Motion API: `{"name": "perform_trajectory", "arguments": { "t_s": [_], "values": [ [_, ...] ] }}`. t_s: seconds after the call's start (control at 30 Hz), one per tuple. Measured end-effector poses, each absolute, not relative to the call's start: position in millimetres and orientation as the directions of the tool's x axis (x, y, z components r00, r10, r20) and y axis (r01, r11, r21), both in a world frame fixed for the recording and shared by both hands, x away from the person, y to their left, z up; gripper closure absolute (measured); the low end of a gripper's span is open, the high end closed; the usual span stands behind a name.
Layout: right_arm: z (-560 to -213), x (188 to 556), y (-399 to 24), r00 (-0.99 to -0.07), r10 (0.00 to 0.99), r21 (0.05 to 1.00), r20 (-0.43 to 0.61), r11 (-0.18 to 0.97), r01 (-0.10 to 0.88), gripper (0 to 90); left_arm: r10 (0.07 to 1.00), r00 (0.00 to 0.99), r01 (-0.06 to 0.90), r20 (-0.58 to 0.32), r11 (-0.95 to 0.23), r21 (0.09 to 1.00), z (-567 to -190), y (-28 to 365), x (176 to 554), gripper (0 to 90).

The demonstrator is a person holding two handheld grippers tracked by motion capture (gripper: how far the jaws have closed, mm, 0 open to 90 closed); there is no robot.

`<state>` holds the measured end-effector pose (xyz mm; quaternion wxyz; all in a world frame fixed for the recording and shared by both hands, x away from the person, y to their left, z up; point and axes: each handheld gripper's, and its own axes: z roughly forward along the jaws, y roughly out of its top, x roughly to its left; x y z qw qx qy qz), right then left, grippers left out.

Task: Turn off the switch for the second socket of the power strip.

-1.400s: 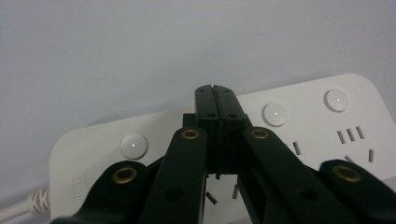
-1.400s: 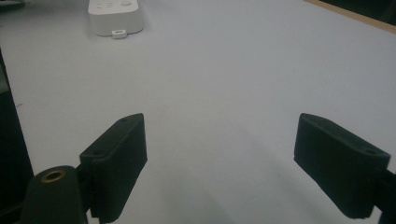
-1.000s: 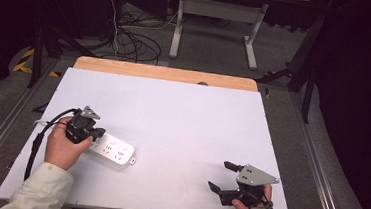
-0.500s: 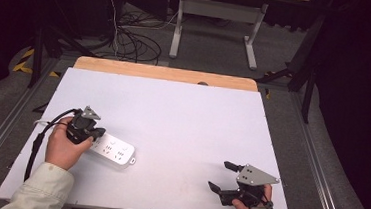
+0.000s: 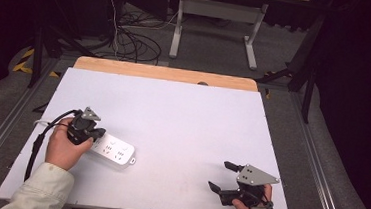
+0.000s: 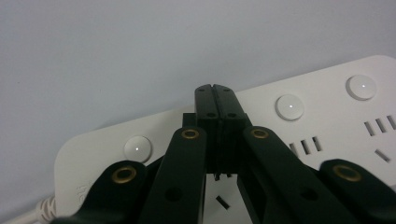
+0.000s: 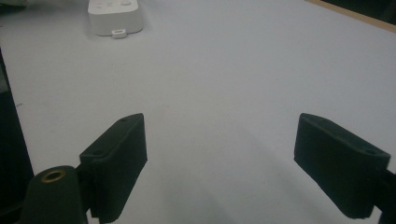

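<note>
White plastic is what I have under my left claw (image 6: 215, 91): a power strip (image 5: 114, 151) lying flat on the matt pale worktop (image 5: 182, 119) at about eight o'clock from its middle, with a round-cornered body, domed round buttons and narrow socket slots. Nothing has shifted over the last second; both hands and the strip sit where they were, so I judge I am pausing on a press, not moving the strip. My left claw has its two black jaws brought tight together with nothing between them, the joined tip resting over the strip's top face between two buttons, though I cannot tell whether it bears down. My right claw (image 5: 222, 176) waits near five o'clock, well apart from the strip, jaws spread wide and empty over bare worktop. A bare wooden strip edges the worktop at twelve o'clock.
</note>
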<state>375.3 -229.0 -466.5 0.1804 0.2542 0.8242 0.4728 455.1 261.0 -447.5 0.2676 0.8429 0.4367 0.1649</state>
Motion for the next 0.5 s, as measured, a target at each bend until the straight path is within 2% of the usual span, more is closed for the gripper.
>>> {"name": "perform_trajectory", "arguments": {
  "t_s": [0.5],
  "values": [
    [-466.9,375.6,-228.4,-0.807,0.588,0.869,-0.054,0.426,0.253,17.6,0.824,0.563,0.638,0.063,-0.481,0.601,-449.4,259.1,452.5,90.0]
  ]
}}
